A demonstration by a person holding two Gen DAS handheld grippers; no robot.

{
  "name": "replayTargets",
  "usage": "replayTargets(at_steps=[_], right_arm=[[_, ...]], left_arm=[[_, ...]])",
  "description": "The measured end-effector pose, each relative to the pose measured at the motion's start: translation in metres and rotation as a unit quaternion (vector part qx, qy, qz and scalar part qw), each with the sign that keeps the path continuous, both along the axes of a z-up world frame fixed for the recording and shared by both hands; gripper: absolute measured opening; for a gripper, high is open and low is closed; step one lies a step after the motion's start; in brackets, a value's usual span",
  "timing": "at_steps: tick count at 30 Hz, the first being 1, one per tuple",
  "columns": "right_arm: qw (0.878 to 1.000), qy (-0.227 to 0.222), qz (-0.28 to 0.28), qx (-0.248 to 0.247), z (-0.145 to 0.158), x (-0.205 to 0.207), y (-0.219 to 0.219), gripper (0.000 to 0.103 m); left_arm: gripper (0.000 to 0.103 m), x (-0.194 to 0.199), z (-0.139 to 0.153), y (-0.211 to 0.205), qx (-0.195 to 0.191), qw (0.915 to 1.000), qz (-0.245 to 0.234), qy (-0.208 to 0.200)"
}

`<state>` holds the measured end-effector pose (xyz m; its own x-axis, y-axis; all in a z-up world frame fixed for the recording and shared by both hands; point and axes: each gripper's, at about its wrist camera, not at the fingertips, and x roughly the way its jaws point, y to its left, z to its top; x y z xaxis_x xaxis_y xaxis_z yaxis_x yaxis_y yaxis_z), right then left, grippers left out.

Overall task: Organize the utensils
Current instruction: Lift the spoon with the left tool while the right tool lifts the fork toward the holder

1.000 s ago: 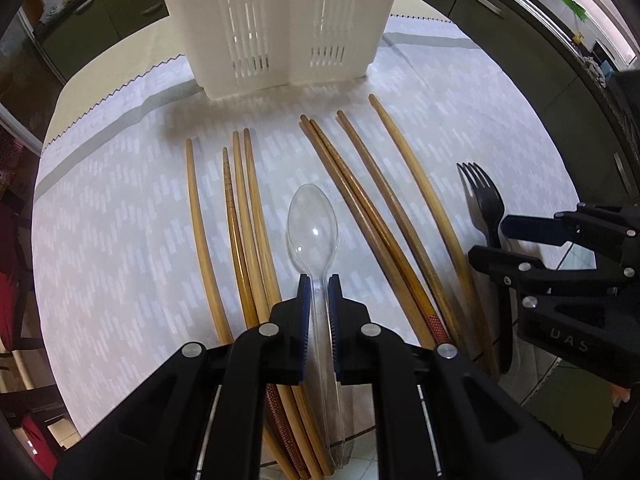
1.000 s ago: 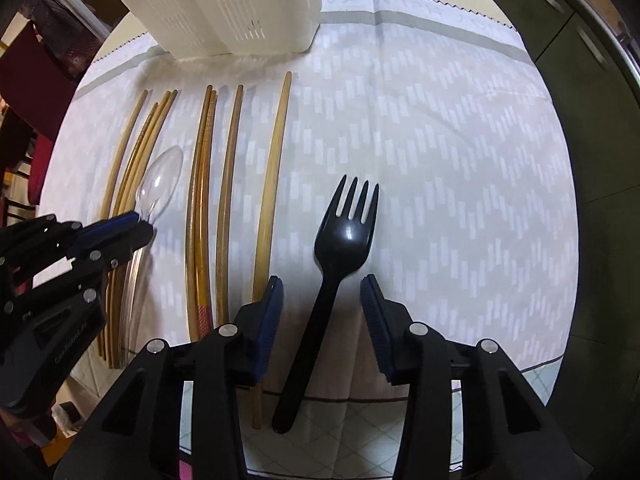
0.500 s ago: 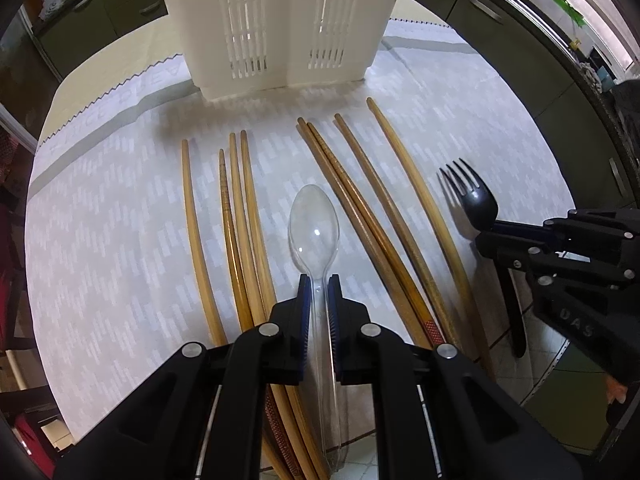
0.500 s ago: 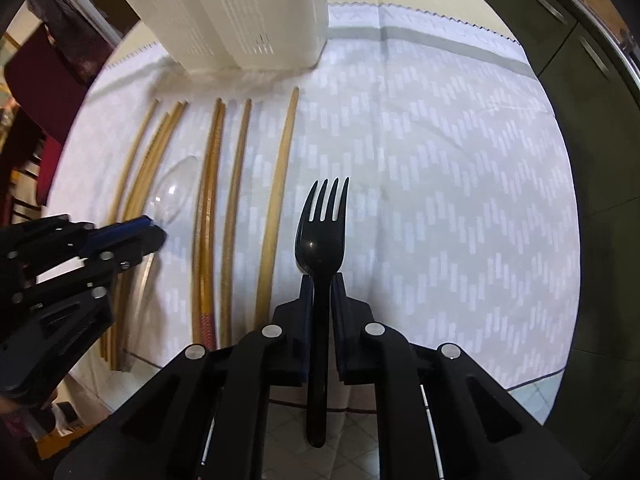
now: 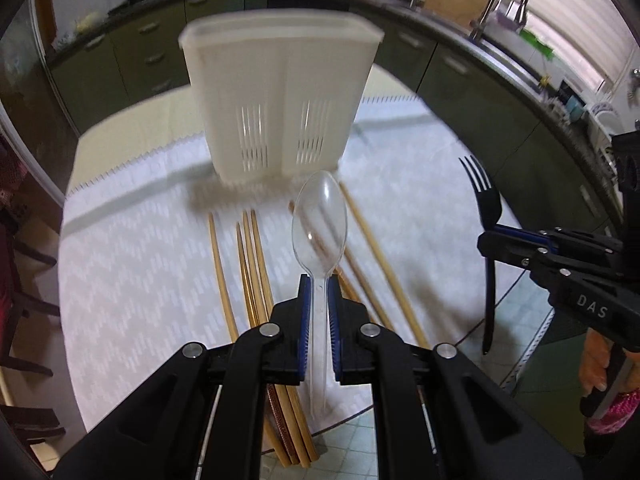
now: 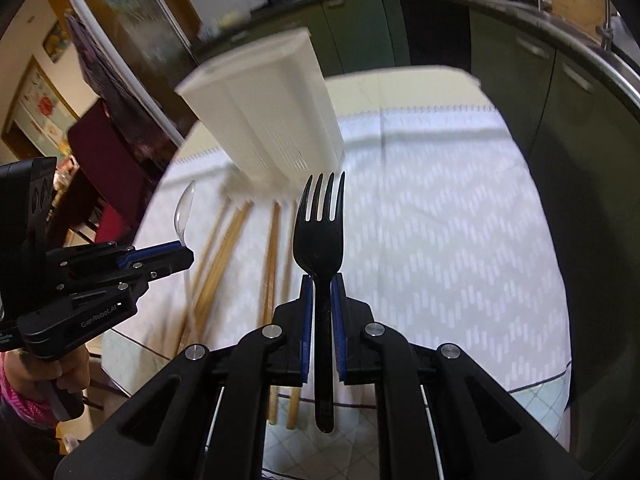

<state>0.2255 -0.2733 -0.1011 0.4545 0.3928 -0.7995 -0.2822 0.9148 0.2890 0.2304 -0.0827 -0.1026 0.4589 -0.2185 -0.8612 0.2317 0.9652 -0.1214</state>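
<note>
The left gripper (image 5: 319, 300) has its fingers clamped on a clear spoon's (image 5: 319, 224) handle, bowl pointing far. The right gripper (image 6: 320, 304) grips a black fork (image 6: 320, 232), tines far. Beyond lie wooden chopsticks (image 5: 256, 264) on the surface (image 6: 460, 240), then a white caddy (image 5: 276, 96).

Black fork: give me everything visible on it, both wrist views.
The black fork is one piece, looks like matte plastic, with four tines, a rounded head and a slim flat handle. The right gripper is shut on the upper handle just below the head, its blue pads on either side. The fork is off the tablecloth, tines pointing away towards the white utensil holder, handle end hanging free below the jaws. In the left wrist view it shows side-on. Nothing else touches it.
</note>
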Motion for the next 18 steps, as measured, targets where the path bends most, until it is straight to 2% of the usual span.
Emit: replayTargets(at_steps=[5,13,18], right_arm=[[0.999,-0.043,0.010,0.008,0.029,-0.018,-0.015,0.010],[0.997,-0.075,0.015,0.026,0.060,-0.025,-0.014,0.010],[0.993,-0.111,0.011,0.046,0.080,-0.019,-0.016,0.010]], left_arm=[[0.009,-0.006,0.026,0.002,-0.010,0.9995,-0.002,-0.028],[0.009,-0.006,0.059,0.001,-0.030,0.9979,-0.003,-0.058],[0.009,0.005,0.100,0.005,-0.041,0.9941,0.002,-0.100]])
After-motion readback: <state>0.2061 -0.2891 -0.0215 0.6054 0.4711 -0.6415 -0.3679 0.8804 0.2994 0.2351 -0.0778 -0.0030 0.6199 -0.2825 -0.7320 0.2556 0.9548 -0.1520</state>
